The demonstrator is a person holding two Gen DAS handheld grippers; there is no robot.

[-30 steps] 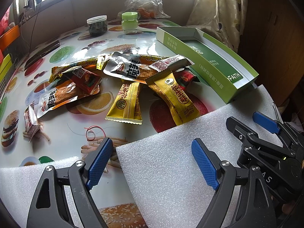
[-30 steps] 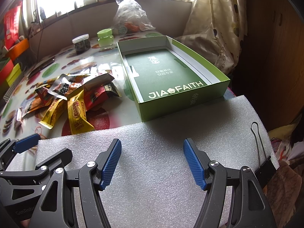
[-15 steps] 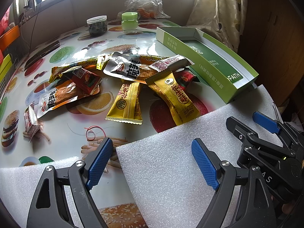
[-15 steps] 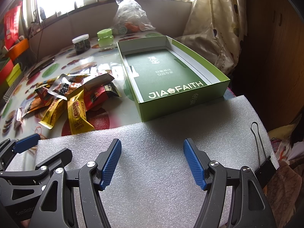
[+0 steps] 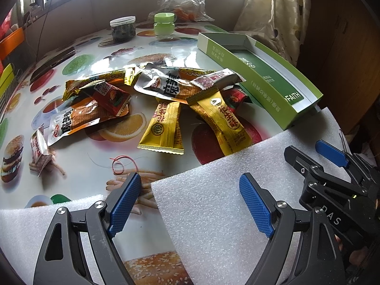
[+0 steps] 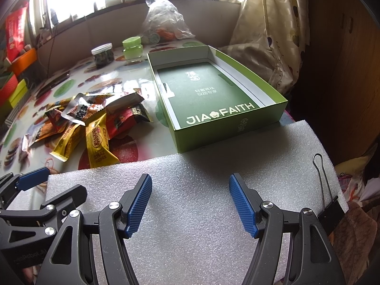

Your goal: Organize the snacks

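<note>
The left tongs (image 5: 191, 204) sit at the bottom of the left view with their two blue pads wide apart and nothing between them. They hang over the edge of a white foam sheet (image 5: 213, 194). The right tongs (image 6: 190, 204) are at the bottom of the right view, also spread apart and empty, over the same foam.

Past the foam, in the middle of the left view, the snack packets (image 5: 166, 99) lie in one loose pile on the table (image 5: 99, 161). Two are yellow, one (image 5: 163, 128) beside the other (image 5: 222, 122). Some packets overlap, so the full count is hard to tell. One small packet (image 5: 39, 147) lies alone at the left.

One green box (image 6: 213, 95) is open in the middle of the right view, touching the foam's far edge. Nothing lies inside it. There is bare table between the pile and the foam.

Two jars stand at the top: a dark one (image 5: 123, 28) and a green one (image 5: 164, 26). One plastic bag (image 5: 181, 0) sits behind them. One black clip (image 6: 331, 211) grips the foam at the lower right of the right view.
</note>
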